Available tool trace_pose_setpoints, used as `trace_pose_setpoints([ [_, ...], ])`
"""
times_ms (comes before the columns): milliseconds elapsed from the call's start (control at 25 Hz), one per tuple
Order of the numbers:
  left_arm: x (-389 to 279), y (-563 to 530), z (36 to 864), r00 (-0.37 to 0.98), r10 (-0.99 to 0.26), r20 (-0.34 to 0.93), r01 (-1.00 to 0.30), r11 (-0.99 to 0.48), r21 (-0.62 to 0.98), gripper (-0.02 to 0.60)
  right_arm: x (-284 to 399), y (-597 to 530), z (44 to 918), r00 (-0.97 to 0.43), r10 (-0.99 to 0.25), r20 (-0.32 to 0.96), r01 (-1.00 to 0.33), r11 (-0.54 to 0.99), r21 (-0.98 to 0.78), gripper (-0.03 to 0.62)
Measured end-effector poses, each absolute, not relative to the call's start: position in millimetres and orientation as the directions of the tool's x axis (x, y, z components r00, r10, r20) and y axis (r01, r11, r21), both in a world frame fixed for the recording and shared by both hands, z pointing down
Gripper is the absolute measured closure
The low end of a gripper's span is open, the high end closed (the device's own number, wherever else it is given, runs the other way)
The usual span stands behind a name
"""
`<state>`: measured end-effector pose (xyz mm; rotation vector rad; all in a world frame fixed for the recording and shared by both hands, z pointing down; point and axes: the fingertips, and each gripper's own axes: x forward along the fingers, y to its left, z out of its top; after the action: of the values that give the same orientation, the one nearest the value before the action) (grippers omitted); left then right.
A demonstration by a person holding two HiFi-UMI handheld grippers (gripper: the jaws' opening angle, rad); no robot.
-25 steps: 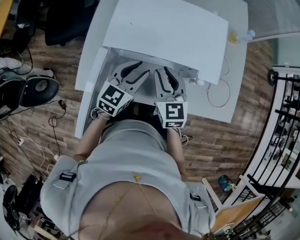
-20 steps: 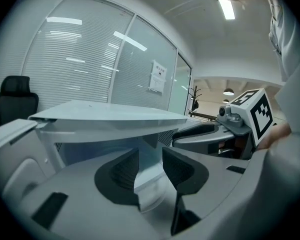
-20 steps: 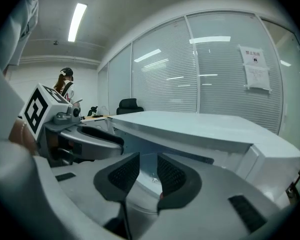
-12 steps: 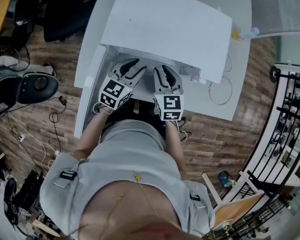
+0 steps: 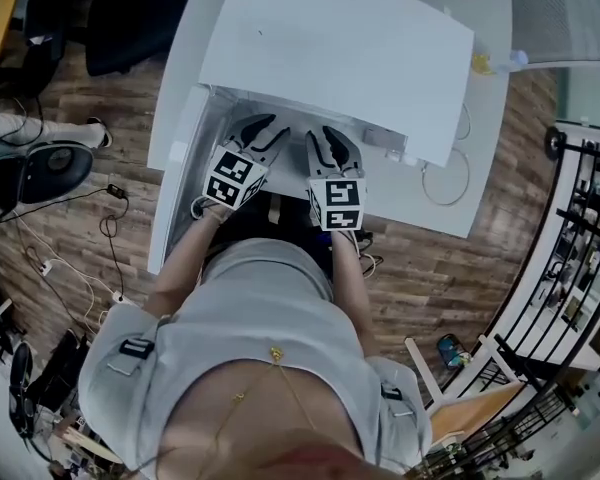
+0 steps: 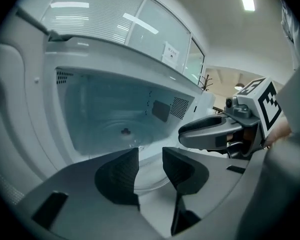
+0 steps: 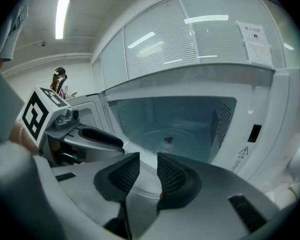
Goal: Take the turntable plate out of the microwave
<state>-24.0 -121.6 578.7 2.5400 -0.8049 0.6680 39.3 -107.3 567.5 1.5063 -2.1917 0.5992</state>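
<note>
A white microwave (image 5: 330, 48) stands on a white table, its door (image 5: 175, 158) swung open to the left. The clear glass turntable plate (image 6: 110, 124) lies on the cavity floor, ringed around a dark hub, and shows again in the right gripper view (image 7: 182, 129). My left gripper (image 5: 260, 128) and right gripper (image 5: 325, 133) sit side by side at the mouth of the cavity, pointing in and down. The left gripper's (image 6: 150, 159) jaws stand apart, with the plate's near rim showing low in the gap. The right gripper's (image 7: 148, 165) jaws stand the same way. Neither pair of pads presses on anything.
The table (image 5: 480, 168) carries a looped cable (image 5: 442, 183) and a small yellow thing (image 5: 477, 65) right of the microwave. Chairs and cables lie on the wooden floor at left, a black rack (image 5: 590, 228) at right. A person (image 7: 60, 81) stands far off.
Both grippers have sunk together in front of the opening and tipped further down. Their jaw gaps look the same. The plate has not moved.
</note>
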Motion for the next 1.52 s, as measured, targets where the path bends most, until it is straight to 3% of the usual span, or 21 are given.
trace_pose_setpoints([
  [360,-37.9,-119.8,607.7,0.655,-0.439,0.615,-0.657,-0.733,0.176,0.43,40.2,-98.9,602.5,-0.334,-0.712,0.618,-0.94,0.3,-0.163,0.476],
  [680,-60.4,-125.3,628.4,0.62,-0.487,0.615,-0.779,-0.475,0.409,0.398,61.7,-94.2,624.3,-0.332,-0.723,0.606,-0.91,0.076,-0.408,0.451],
  [960,-64.9,-124.7,647.2,0.603,-0.481,0.636,-0.797,-0.331,0.505,0.364,74.6,-89.1,638.7,-0.291,-0.739,0.607,-0.868,-0.063,-0.492,0.444],
  [1120,-61.9,-123.3,656.1,0.622,-0.482,0.618,-0.767,-0.212,0.606,0.351,84.1,-84.5,640.9,-0.246,-0.763,0.598,-0.819,-0.167,-0.549,0.403],
  [1520,-48.8,-135.0,665.3,0.636,-0.488,0.598,-0.739,-0.16,0.654,0.347,81.2,-94.1,667.2,-0.318,-0.771,0.552,-0.647,-0.249,-0.72,0.39],
])
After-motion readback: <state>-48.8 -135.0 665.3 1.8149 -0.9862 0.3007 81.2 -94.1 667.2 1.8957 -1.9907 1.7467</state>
